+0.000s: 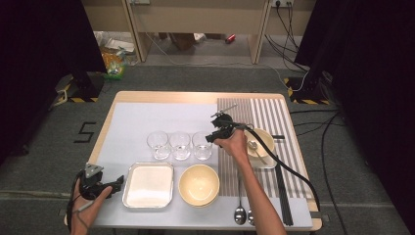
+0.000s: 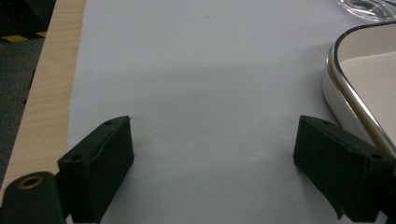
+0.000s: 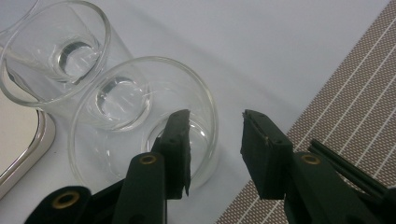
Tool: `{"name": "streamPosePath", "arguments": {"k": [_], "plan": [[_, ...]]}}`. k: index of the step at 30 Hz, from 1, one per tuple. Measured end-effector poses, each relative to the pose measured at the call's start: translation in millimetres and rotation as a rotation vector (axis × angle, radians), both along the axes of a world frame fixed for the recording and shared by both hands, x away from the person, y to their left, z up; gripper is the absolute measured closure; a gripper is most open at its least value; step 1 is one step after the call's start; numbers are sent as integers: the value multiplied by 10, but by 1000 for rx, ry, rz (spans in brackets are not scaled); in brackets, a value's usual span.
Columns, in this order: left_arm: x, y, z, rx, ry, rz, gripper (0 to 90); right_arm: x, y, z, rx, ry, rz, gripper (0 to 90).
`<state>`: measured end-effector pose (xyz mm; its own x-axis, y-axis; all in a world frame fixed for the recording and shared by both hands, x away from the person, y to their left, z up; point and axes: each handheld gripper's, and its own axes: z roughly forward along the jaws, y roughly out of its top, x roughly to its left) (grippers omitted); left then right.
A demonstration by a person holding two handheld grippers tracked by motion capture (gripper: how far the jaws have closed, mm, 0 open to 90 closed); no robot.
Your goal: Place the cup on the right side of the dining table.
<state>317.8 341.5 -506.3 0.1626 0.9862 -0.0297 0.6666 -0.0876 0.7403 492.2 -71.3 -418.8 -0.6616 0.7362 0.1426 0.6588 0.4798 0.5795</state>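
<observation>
Right claw [image 3: 215, 140] spread, one jaw inside the rightmost glass [image 3: 140, 121] — slippery, fragile; pinch its right wall gently. Left claw [image 2: 212, 158] spread, idle.

Black two-jaw grippers, brass-ringed screw holes, trailing black cables, bare forearms.
</observation>
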Motion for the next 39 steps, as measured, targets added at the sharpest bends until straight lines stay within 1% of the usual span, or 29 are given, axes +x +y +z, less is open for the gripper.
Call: {"name": "streamPosePath", "arguments": {"k": [1, 2, 3, 6, 7, 9, 12, 14, 16, 18, 20, 25, 28, 29, 31, 33, 34, 36, 37, 39], "plan": [[0, 0, 0, 0, 0, 0, 110, 0, 10, -5, 4, 10, -8, 641], [0, 0, 0, 0, 0, 0, 110, 8, 6, -10, 2, 8, 2, 649], [0, -1, 0, 0, 0, 0, 110, 11, 11, -18, 6, 20, 0, 649], [-1, 0, 1, 2, 0, 0, 110, 15, 18, -43, -12, 24, 11, 667], [-1, -1, 0, 1, -1, 0, 110, 15, 19, -60, -32, 30, 18, 672], [-1, 0, 1, 2, 0, 0, 110, 21, 19, -90, -52, 36, 21, 687], [-1, 0, 0, 2, 0, 0, 110, 31, 29, -122, -34, 53, 37, 717], [-1, 0, 1, 2, 0, 0, 110, 36, 35, -130, -33, 60, 41, 740], [-1, 1, 1, 2, 1, -1, 110, 40, 34, -142, -41, 70, 41, 745], [-1, 0, 1, 2, 0, 0, 110, 45, 33, -165, -64, 82, 43, 752], [-1, -1, 0, 1, -1, 0, 110, 51, 29, -185, -74, 84, 49, 771], [-1, 0, 1, 3, 1, 0, 110, 52, 32, -197, -73, 84, 64, 809], [-1, 0, 1, 3, 0, -1, 110, 61, 37, -216, -76, 86, 69, 813], [-1, 0, 0, 3, 0, -1, 110, 49, 49, -221, -79, 97, 53, 811], [-1, -1, 0, 3, -1, 0, 110, 58, 50, -222, -88, 93, 71, 813], [-1, 0, 0, 3, -1, 0, 110, 64, 43, -228, -90, 94, 76, 818], [-1, 0, 1, 2, 0, 0, 110, 63, 45, -232, -90, 96, 69, 825], [-1, -1, 0, 1, -1, 0, 110, 67, 42, -239, -71, 88, 83, 831], [0, -1, 0, 1, -1, 0, 111, 59, 51, -231, -75, 93, 82, 832], [0, 0, 0, 0, 0, 0, 110, 60, 54, -229, -78, 73, 99, 833]]}}
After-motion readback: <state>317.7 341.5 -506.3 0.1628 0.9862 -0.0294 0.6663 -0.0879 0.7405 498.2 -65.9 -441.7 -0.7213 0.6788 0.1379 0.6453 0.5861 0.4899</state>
